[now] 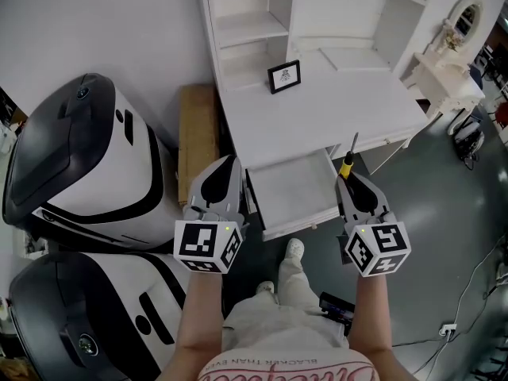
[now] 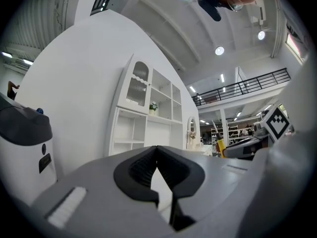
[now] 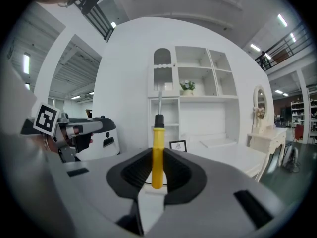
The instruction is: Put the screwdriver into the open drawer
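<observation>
A screwdriver (image 1: 348, 163) with a yellow handle and a thin metal shaft sticks forward out of my right gripper (image 1: 347, 178), which is shut on the handle. In the right gripper view the screwdriver (image 3: 157, 145) stands upright between the black pads of my right gripper (image 3: 157, 157). The open drawer (image 1: 290, 193) of the white desk (image 1: 333, 109) is pulled out just left of this gripper, and its inside looks bare. My left gripper (image 1: 229, 165) hangs at the drawer's left side. In the left gripper view its tips (image 2: 157, 150) meet, holding nothing.
A small framed picture (image 1: 284, 76) stands on the desk under the white shelf hutch (image 1: 262, 22). Large white-and-black machines (image 1: 79, 157) fill the left, with a brown board (image 1: 197, 137) beside the desk. A small white vanity (image 1: 448, 70) stands at the right. The person's shoe (image 1: 294, 250) is below the drawer.
</observation>
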Tool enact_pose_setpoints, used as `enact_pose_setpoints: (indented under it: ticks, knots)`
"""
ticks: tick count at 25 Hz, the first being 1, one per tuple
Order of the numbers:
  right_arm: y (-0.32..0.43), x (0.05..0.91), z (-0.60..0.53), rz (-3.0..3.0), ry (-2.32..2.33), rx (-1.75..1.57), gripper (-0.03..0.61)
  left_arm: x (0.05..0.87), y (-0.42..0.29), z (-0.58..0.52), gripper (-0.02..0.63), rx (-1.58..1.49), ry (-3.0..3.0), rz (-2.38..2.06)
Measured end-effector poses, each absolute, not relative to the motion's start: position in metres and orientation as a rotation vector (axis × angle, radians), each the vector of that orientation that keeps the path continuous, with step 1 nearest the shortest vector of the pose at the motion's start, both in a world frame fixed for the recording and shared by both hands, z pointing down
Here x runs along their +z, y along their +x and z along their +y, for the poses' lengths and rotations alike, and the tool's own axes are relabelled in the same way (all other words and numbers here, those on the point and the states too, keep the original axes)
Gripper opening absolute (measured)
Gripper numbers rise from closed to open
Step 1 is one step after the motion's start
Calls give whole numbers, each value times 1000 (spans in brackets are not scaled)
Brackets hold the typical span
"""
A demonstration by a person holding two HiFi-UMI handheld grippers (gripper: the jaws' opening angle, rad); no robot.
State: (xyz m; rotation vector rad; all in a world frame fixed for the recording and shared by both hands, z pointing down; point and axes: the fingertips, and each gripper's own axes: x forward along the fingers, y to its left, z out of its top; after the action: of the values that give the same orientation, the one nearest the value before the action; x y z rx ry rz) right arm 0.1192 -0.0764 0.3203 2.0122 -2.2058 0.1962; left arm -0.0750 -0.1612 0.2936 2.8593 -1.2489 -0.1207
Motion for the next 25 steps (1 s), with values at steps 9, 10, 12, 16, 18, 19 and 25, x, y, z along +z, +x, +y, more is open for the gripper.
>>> enact_pose_setpoints:
  ticks: [9,10,12,16,18,19,25]
  knots:
    - [146,366,-117,-2181,1919,338,75,322,-50,-196,9,-24,2810,-1273]
    - [149,372,-123,-2180,1901,359,75,326,-48,-202,9,-13,2800,-1279]
    - [154,385,-136,-2178,1862,398,75,334,-44,-213,9,7,2777,-1295]
    - [165,414,-160,-2163,1784,480,75,353,-36,-234,9,46,2723,-1328]
    - [170,428,-170,-2152,1743,513,75,363,-30,-244,9,66,2695,-1342]
    - [173,435,-175,-2145,1721,528,75,367,-28,-248,9,77,2682,-1349]
    - [186,477,-194,-2094,1593,642,75,393,-12,-270,9,140,2615,-1368]
